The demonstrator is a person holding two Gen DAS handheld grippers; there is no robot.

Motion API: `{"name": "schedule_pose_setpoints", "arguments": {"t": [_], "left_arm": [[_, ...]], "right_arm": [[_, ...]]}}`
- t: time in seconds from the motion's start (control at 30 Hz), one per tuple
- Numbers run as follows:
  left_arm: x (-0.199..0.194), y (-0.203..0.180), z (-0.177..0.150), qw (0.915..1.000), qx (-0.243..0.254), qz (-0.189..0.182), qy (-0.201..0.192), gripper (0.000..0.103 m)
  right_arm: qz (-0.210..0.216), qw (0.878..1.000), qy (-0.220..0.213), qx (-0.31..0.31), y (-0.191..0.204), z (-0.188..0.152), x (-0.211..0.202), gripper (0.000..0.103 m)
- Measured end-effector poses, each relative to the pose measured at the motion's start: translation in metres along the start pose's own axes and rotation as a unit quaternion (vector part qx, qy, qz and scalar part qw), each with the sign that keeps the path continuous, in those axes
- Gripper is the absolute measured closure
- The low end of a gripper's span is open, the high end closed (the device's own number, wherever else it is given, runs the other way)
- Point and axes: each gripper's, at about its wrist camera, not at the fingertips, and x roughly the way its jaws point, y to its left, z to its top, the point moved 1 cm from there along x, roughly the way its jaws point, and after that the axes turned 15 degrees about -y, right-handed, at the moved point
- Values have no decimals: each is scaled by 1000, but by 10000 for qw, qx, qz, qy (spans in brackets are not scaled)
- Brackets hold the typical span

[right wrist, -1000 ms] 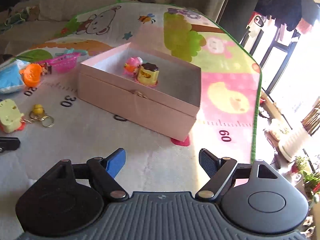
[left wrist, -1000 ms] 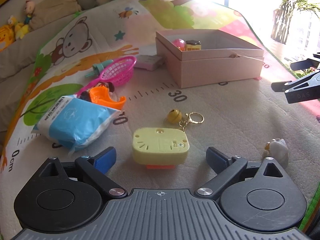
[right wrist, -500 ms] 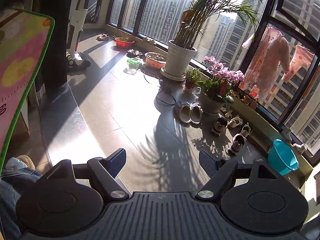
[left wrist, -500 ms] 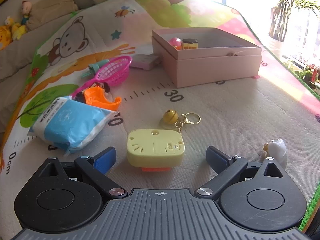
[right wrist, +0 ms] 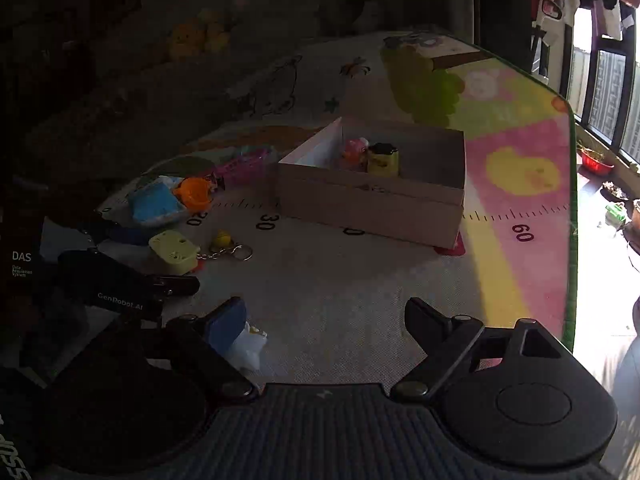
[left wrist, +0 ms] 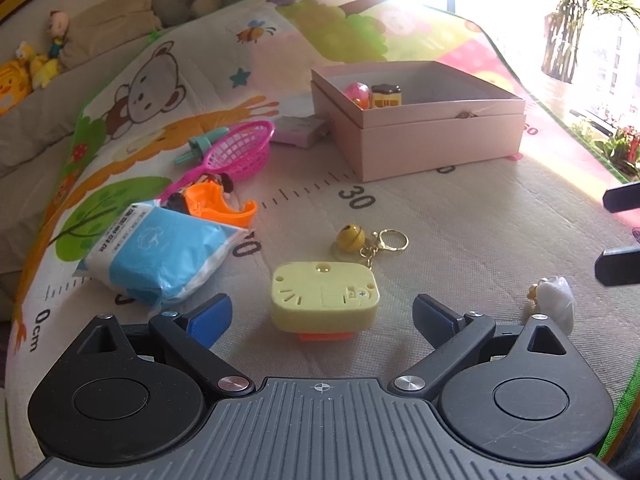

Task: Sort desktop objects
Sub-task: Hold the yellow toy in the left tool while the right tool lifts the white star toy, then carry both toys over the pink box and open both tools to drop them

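On the play mat [left wrist: 460,216], straight ahead of our left tongs [left wrist: 322,312], lies the yellow plastic box [left wrist: 323,294], boxy and smooth, long axis running across between the wide-spread fingers. Our right tongs [right wrist: 324,320], also wide and empty, sit farther off, beside a small white toy [right wrist: 248,346]. The pink cardboard box [left wrist: 440,140] waits beyond.

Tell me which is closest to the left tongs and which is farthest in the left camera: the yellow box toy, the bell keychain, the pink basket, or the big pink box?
From the left tongs:
1. Yellow box toy, right between the open fingers.
2. Bell keychain, just behind it.
3. Pink basket, farther back on the left.
4. Big pink box, back on the right; nearly level with the basket, too close to call.
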Motion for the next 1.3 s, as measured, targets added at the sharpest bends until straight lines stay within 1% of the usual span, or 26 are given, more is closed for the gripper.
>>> {"name": "schedule_pose_setpoints", "arguments": {"t": [0.07,0.17,0.23,0.3,0.33,0.4,0.43,0.47,0.53,0.57,0.63,0.67,0.73,0.77,0.87,0.9,0.93,1.03,1.07,1.1,1.13,1.2,1.27,1.3], "left_arm": [[-2,2,1,10000,-23,23,-29,3],[-1,1,2,10000,-76,-16,-59,3],[3,0,3,9999,-122,19,-23,3],[10,-2,3,9999,-147,58,39,5],[12,-3,4,9999,-142,66,38,6],[14,-6,5,10000,-70,58,32,20],[15,-7,6,10000,-37,54,33,24],[15,-7,6,10000,3,45,36,35],[12,-9,8,9999,85,46,-33,42],[8,-9,10,9998,135,43,-132,42],[-3,-10,25,9987,267,-49,-425,42],[-10,-11,40,9972,337,-128,-652,42],[-20,-11,70,9920,459,-213,-1159,42],[-22,-12,89,9877,525,-231,-1454,42],[-13,-17,133,9766,559,-236,-2062,42],[-4,-21,144,9740,543,-253,-2183,42],[5,-24,152,9728,509,-288,-2241,42],[46,-37,168,9742,252,-557,-2172,41],[58,-40,169,9747,150,-670,-2128,33],[73,-41,167,9774,78,-810,-1951,16],[82,-41,163,9813,61,-832,-1736,12],[84,-37,149,9849,75,-807,-1529,10],[73,-30,126,9868,228,-726,-1432,6],[66,-27,114,9877,357,-643,-1381,6]], "right_arm": [[227,9995,218,-89,19,-8,14,19],[452,9977,494,-134,33,-15,24,33],[385,9970,617,-256,36,-19,25,56],[310,9972,593,-329,36,-18,25,63],[306,9973,596,-303,32,-16,22,63],[264,9974,581,-333,30,-14,19,63],[249,9974,584,-348,29,-13,17,63],[242,9973,590,-357,29,-12,16,63],[256,9973,587,-348,27,-10,14,63],[273,9975,551,-335,27,-6,11,63],[261,9985,325,-368,22,9,0,63],[202,9990,90,-397,16,24,-8,63],[42,9987,-387,-333,2,59,-22,63],[-69,9976,-634,-265,-8,78,-28,63],[-421,9920,-1183,-114,-35,125,-31,63],[-568,9898,-1308,-72,-45,138,-24,63],[-677,9888,-1331,-26,-53,145,-16,63],[-826,9891,-1194,238,-79,158,20,63],[-844,9898,-1098,332,-86,158,33,63],[-886,9905,-959,431,-94,157,49,63],[-965,9901,-870,525,-100,155,59,63],[-1087,9886,-765,710,-110,148,72,62],[-1111,9880,-783,735,-113,143,74,61],[-1134,9877,-808,706,-112,138,74,58]]}}
